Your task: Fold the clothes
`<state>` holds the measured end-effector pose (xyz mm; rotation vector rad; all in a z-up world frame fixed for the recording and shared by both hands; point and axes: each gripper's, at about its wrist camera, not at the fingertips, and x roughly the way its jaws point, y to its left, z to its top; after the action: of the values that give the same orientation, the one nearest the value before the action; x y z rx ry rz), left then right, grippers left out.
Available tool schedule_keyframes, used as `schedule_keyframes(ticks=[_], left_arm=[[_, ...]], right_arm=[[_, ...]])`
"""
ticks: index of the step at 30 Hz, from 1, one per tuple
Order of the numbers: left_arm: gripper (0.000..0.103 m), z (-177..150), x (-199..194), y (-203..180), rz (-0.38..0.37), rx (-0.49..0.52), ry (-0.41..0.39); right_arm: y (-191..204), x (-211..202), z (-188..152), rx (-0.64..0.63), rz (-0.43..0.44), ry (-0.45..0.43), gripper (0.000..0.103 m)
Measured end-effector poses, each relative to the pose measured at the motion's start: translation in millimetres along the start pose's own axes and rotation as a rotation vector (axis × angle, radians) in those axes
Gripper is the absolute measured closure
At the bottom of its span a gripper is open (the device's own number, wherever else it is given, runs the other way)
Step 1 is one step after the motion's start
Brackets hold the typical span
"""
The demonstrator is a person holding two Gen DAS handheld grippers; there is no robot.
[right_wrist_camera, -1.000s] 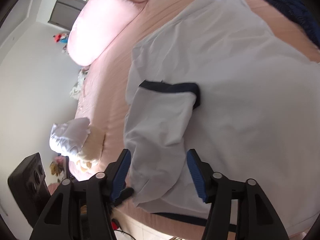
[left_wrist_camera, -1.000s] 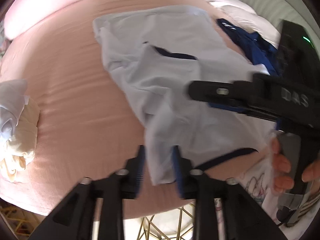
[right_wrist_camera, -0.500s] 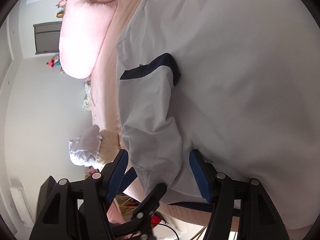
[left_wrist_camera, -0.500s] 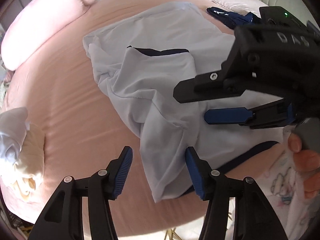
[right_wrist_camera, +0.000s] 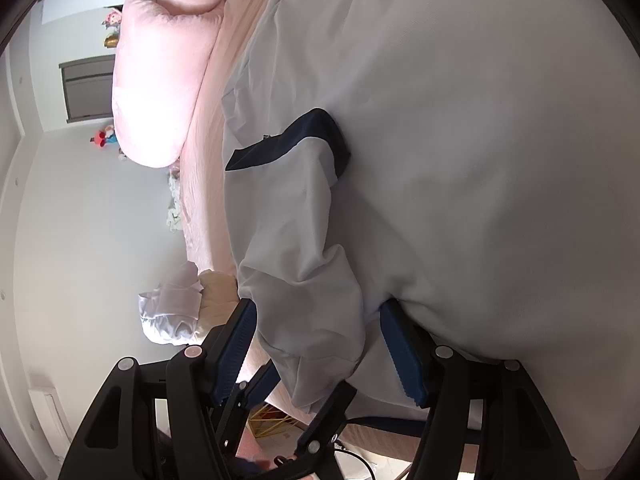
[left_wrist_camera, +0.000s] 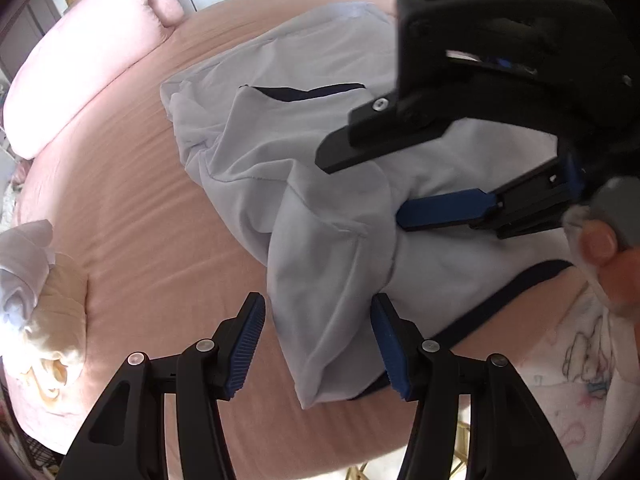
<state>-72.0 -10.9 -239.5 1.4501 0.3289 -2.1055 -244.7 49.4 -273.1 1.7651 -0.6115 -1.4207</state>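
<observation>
A pale grey shirt (left_wrist_camera: pixel 304 128) with navy trim lies spread on the pink bed (left_wrist_camera: pixel 132 208). One sleeve (left_wrist_camera: pixel 332 280) is folded over the shirt's body and hangs toward the near edge. My left gripper (left_wrist_camera: pixel 318 344) is open, the sleeve's end between its blue pads, and the left pad stands clear of the cloth. My right gripper (left_wrist_camera: pixel 360 188) reaches in from the right, open across the sleeve's upper fold. In the right wrist view the sleeve (right_wrist_camera: pixel 304 280) lies between the right gripper's (right_wrist_camera: pixel 320 344) pads, unpinched, on the shirt (right_wrist_camera: pixel 480 140).
A pink pillow (left_wrist_camera: pixel 80 80) lies at the bed's far left. A white and cream bundle of cloth (left_wrist_camera: pixel 36 288) sits near the left edge. A person's hand (left_wrist_camera: pixel 604 248) holds the right gripper's handle above printed white fabric (left_wrist_camera: pixel 580 360). The bed's edge is just below both grippers.
The left gripper's jaws have let go of the sleeve's end and stand wider. Both grippers have sunk toward the shirt. The right gripper has rolled and come over the sleeve's fold.
</observation>
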Motion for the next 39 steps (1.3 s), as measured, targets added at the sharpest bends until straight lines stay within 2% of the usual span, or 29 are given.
schedule_keyframes(ticks=[3,11,12,13,15,16,18,23,29,32,34,35,37,39], left_arm=[[0.051,2,1,10,-0.045,-0.058,0.009],[0.051,4,-4,15,-0.054,-0.063,0.015],[0.051,5,-5,15,-0.054,-0.065,0.016],[0.051,5,-6,16,-0.049,-0.068,0.015],[0.051,5,-8,18,-0.056,-0.079,0.018],[0.051,4,-9,19,-0.066,-0.086,0.019],[0.051,4,-12,20,-0.068,-0.089,0.015],[0.051,5,-21,20,-0.078,-0.089,-0.005],[0.051,1,-20,4,-0.004,-0.062,-0.041],[0.051,-4,-19,7,0.038,-0.095,-0.078],[0.062,-9,-18,13,0.024,-0.122,-0.086],[0.073,-11,-17,16,0.016,-0.135,-0.09],[0.075,-14,-17,17,0.03,-0.129,-0.093],[0.081,-16,-21,15,0.078,-0.093,-0.106]], right_arm=[[3,0,1,-0.015,-0.011,0.009,0.039],[17,9,-3,-0.095,-0.028,0.045,0.043],[12,9,-4,-0.098,-0.053,0.054,0.048],[9,10,-5,-0.1,-0.077,0.062,0.063],[8,14,-5,-0.108,-0.115,0.069,0.083],[11,16,-4,-0.127,-0.127,0.07,0.089],[15,15,-5,-0.151,-0.128,0.065,0.094],[21,2,-6,-0.184,-0.063,0.039,0.095],[30,-13,-7,-0.186,0.032,0.015,0.096],[28,-16,-6,-0.165,0.046,0.009,0.096],[28,-14,-5,-0.164,0.033,0.01,0.096],[28,-12,-6,-0.161,0.027,0.011,0.096],[26,-8,-5,-0.148,0.019,0.02,0.096],[23,-3,-4,-0.133,0.009,0.035,0.094]])
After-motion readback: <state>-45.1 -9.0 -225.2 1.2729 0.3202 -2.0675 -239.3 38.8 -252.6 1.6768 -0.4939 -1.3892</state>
